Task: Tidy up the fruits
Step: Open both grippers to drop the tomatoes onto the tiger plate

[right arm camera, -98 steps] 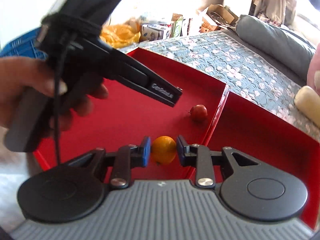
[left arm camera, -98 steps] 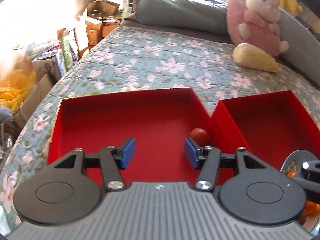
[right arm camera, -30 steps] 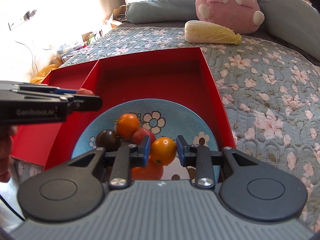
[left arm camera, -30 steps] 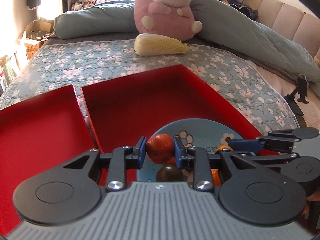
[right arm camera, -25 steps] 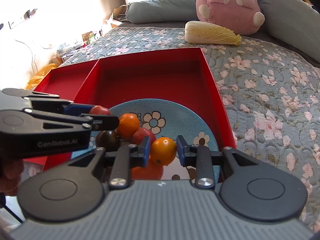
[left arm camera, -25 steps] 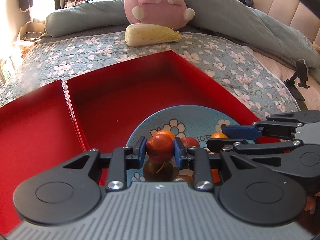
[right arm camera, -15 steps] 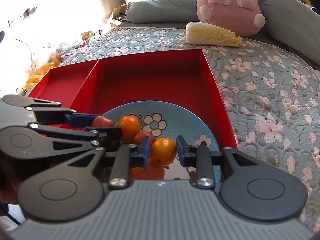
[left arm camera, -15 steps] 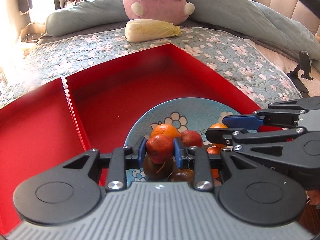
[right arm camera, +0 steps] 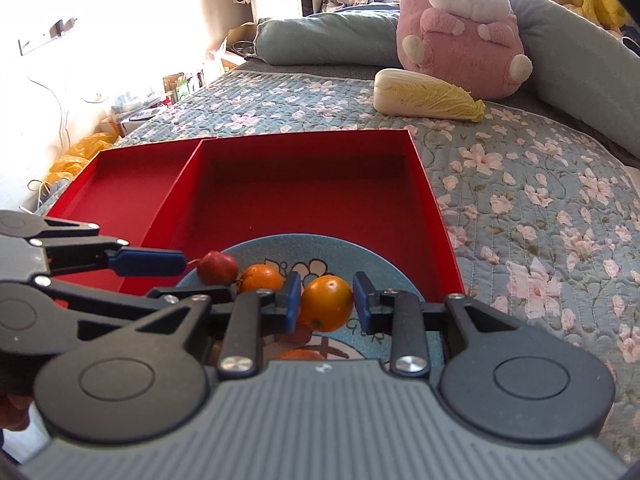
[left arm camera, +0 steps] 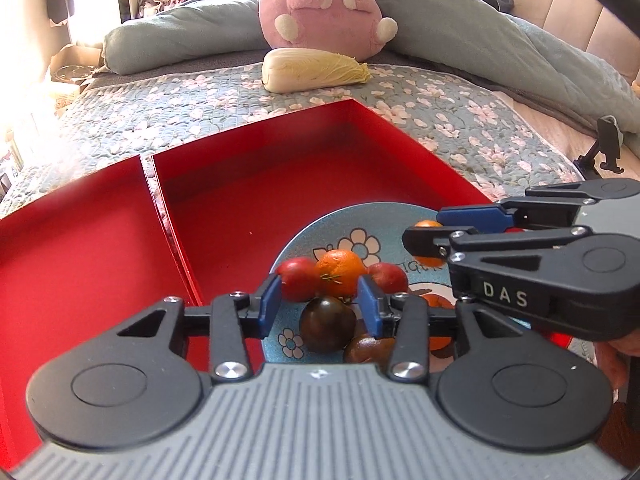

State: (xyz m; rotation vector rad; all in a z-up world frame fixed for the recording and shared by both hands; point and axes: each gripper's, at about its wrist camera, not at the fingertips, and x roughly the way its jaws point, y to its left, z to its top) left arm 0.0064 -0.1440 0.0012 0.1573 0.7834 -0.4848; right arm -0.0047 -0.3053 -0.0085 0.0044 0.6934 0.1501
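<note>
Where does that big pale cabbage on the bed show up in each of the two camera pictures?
Left wrist view: the cabbage lies at upper centre, on the flowered quilt, just in front of the pink plush toy.
Right wrist view: the cabbage lies at upper right, below the same toy.
Shared landmark: the red box holding the blue plate, nearer the camera than the cabbage in both.

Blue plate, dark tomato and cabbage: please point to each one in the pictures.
blue plate (right arm camera: 394,280): right wrist view, bare far rim.
dark tomato (left arm camera: 328,323): left wrist view, middle of skin.
cabbage (right arm camera: 426,95): right wrist view, middle of leaves.
</note>
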